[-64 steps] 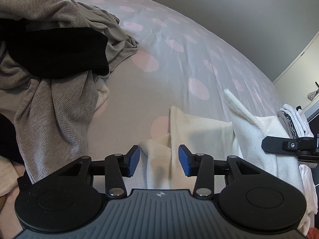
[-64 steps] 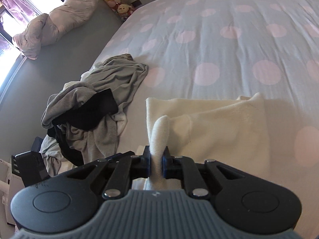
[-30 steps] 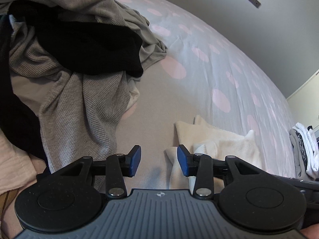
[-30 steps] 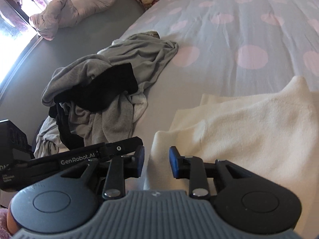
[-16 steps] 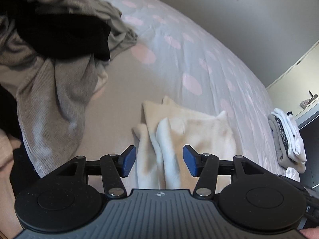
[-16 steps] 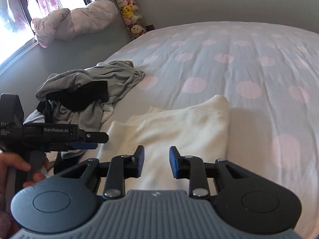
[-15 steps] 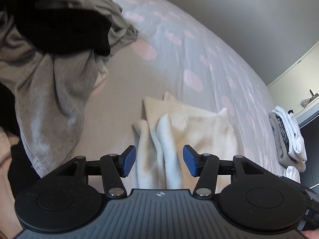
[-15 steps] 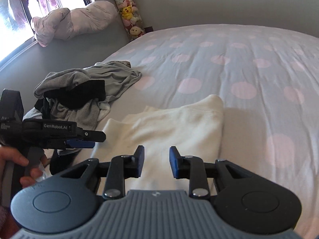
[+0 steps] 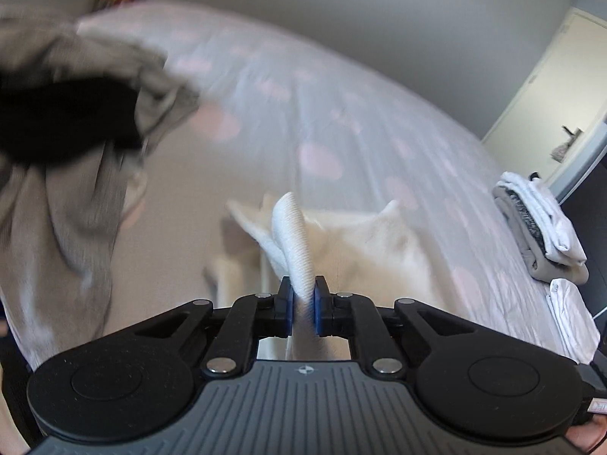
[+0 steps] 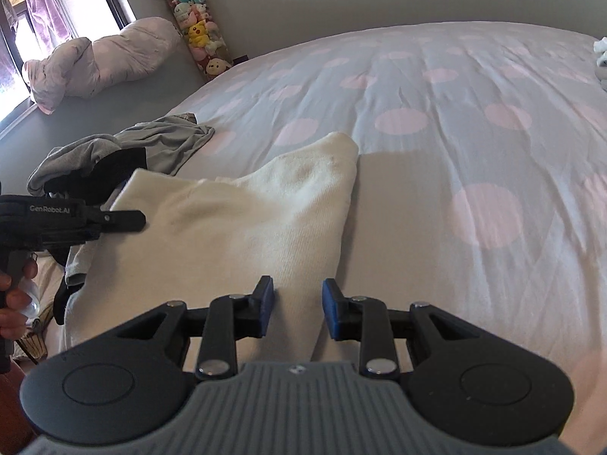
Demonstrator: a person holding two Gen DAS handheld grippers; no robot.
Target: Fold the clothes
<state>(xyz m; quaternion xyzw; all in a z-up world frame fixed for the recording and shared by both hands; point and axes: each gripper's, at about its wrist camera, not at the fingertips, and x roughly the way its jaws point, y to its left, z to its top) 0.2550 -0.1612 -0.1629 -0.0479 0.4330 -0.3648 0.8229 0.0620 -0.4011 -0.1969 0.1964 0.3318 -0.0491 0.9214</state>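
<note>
A cream knit garment (image 10: pixel 235 223) lies partly folded on the dotted bedspread (image 10: pixel 436 121). In the left wrist view my left gripper (image 9: pixel 302 305) is shut on a ribbed white edge of that garment (image 9: pixel 297 239), which stands up between the blue pads. The left gripper shows in the right wrist view too, at the garment's left side (image 10: pixel 129 220), held by a hand. My right gripper (image 10: pixel 297 313) stands open just above the garment's near right part; cloth lies below the gap, but the pads do not press on it.
A heap of grey and black clothes (image 9: pixel 68 121) lies at the left of the bed, also visible as a pile (image 10: pixel 114 155). A stack of folded clothes (image 9: pixel 538 220) sits at the right edge. A pink duvet bundle (image 10: pixel 102 60) and plush toys (image 10: pixel 197 34) are by the wall.
My left gripper has shut on the garment's ribbed edge and lifted it; it was open half a second ago. The right gripper has come closer over the garment, still open.
</note>
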